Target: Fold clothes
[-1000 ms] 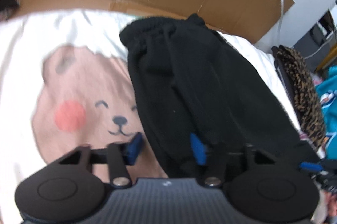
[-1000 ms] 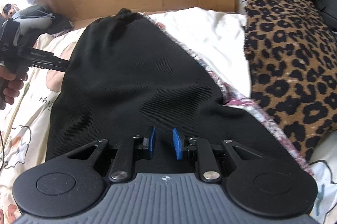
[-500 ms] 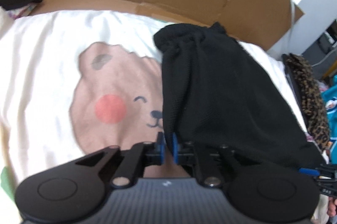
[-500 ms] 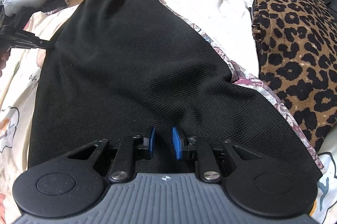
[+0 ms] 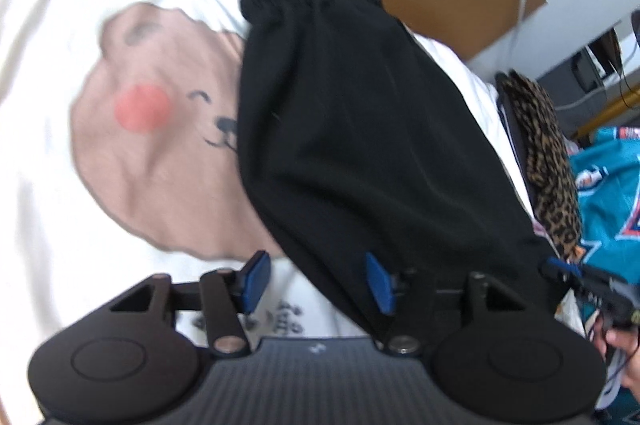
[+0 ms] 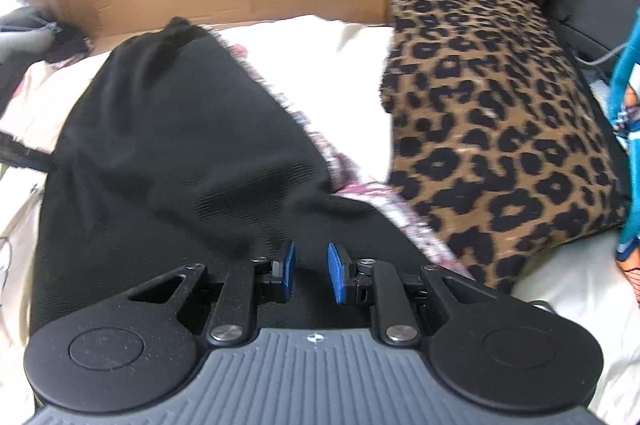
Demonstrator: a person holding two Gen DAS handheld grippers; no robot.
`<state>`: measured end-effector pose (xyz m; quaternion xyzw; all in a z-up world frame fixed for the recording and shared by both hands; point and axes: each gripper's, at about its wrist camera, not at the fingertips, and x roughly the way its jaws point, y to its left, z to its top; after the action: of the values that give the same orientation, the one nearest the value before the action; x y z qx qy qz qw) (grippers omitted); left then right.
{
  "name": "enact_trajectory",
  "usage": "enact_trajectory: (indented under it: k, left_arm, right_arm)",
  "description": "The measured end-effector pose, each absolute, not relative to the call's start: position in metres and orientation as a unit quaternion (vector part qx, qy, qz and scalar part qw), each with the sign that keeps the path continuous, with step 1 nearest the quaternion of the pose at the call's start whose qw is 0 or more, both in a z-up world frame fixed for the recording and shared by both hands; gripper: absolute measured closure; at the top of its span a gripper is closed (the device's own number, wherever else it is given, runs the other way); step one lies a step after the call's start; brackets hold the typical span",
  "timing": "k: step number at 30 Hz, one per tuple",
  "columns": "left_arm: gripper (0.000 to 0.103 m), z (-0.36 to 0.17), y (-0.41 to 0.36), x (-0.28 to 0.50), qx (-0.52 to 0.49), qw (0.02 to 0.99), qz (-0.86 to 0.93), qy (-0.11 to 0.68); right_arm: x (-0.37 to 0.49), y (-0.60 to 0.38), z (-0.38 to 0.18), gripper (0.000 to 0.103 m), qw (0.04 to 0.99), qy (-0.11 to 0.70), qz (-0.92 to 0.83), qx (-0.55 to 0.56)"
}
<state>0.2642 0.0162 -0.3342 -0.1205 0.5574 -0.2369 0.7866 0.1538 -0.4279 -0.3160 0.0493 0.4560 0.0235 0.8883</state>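
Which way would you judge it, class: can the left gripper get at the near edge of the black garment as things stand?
Probably yes. The left gripper is open, the black garment lies partly between its fingers, and nothing blocks the way.

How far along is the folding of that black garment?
Looks partly done: the black garment lies as a long narrow shape on the bear sheet. In hand: left gripper open at its near edge, right gripper slightly apart over it. Left: shorter folds.
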Motion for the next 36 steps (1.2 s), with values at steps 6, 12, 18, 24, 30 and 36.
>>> enact_trajectory:
  k: [6,12,18,24,30,36]
  left_arm:
    - [0.059,-0.336,-0.004,0.257,-0.089,0.786,-0.259,0.555]
    - [0.079,-0.34,-0.008,0.255,-0.079,0.788,-0.256,0.555]
    - [0.091,-0.338,-0.003,0.246,-0.085,0.786,-0.258,0.556]
    - [0.092,-0.338,-0.003,0.229,-0.096,0.77,-0.276,0.568]
    - [0.09,-0.338,-0.003,0.213,-0.107,0.753,-0.294,0.579]
    - [0.082,-0.34,-0.003,0.199,-0.12,0.739,-0.309,0.587]
  right_arm:
    - [0.154,-0.449,-0.324,0.078,0.885,0.463,-0.024,0.033]
    - [0.151,-0.461,-0.34,0.08,0.869,0.491,-0.058,0.006]
    - [0.151,-0.459,-0.34,0.081,0.859,0.506,-0.068,-0.013]
    - [0.147,-0.448,-0.314,0.079,0.869,0.491,-0.048,0.035]
    - [0.133,-0.403,-0.287,0.078,0.881,0.467,0.051,0.053]
    - [0.121,-0.34,-0.282,0.066,0.863,0.481,0.15,0.032]
